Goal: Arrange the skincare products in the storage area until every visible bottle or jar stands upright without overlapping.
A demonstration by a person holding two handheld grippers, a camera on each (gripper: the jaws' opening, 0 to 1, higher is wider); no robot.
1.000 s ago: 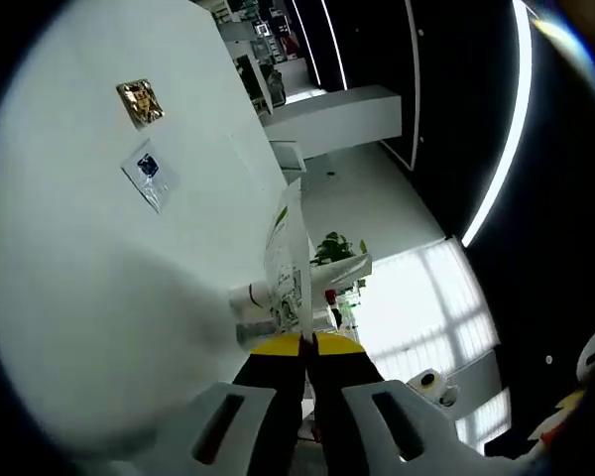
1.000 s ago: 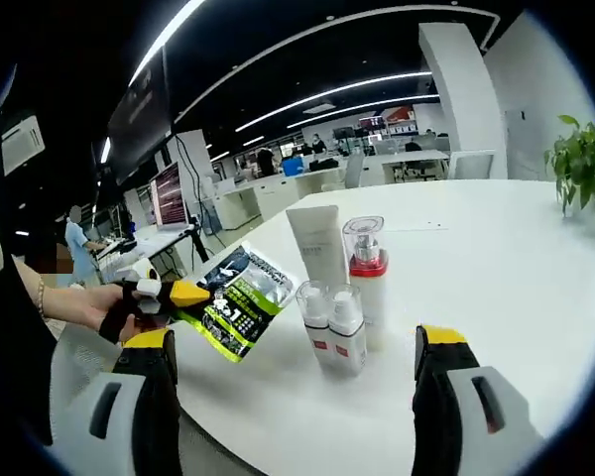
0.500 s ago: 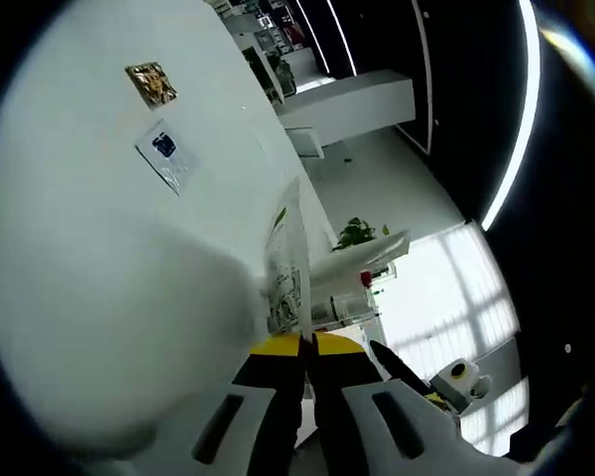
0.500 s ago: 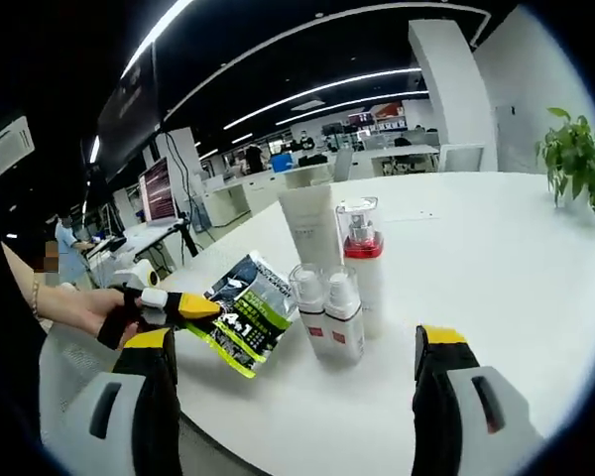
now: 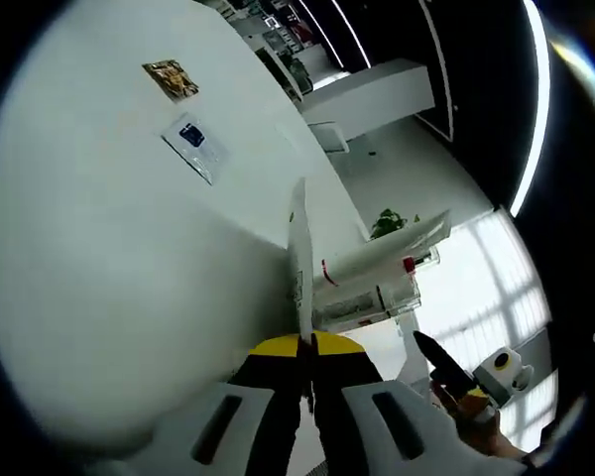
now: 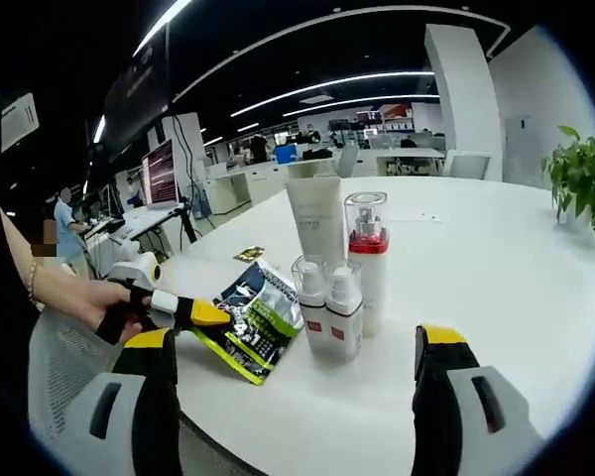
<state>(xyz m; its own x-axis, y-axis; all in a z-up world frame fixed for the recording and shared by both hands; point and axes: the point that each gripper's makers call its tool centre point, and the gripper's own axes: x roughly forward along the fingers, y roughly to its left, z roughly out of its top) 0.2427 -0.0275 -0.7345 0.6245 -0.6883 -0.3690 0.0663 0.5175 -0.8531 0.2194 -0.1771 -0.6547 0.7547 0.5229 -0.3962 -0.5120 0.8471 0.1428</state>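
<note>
My left gripper pinches the sachet at lower left of the right gripper view; my right gripper jaws gape beneath the bottles.

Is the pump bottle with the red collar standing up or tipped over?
Upright. In the right gripper view the pump bottle stands on its base on the table, clear cap on top, beside the white tube and two small bottles.
</note>
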